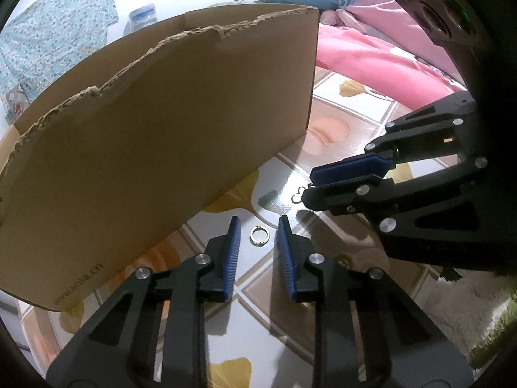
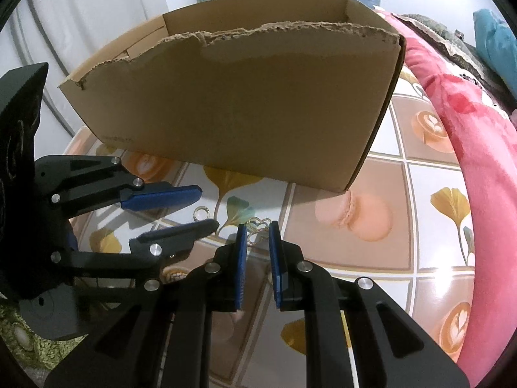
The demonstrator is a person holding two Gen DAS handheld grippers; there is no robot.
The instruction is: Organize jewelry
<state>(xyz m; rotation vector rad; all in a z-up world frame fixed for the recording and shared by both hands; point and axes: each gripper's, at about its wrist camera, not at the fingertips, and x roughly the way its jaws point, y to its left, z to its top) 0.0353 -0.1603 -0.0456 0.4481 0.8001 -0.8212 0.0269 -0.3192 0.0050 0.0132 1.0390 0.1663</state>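
Patterned table (image 2: 429,181) of ginkgo-leaf and coffee-cup tiles, torn cardboard box (image 2: 232,106) at 12 o'clock, pink bedding (image 2: 478,148) at 3 o'clock. Left gripper (image 1: 258,223): jaws narrowly spread around a gold ring (image 1: 259,235) lying on the table, not touching it. Right gripper (image 2: 258,229): jaws narrowly apart about a heart-shaped gold piece (image 2: 257,226), contact unclear; box interior seen only from the right wrist.

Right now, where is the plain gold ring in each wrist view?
Left wrist view: the gold ring lies low centre, between the left gripper pads, untouched.
Right wrist view: it lies left of centre, between that gripper's fingers.
Shared landmark: the torn cardboard box behind it.
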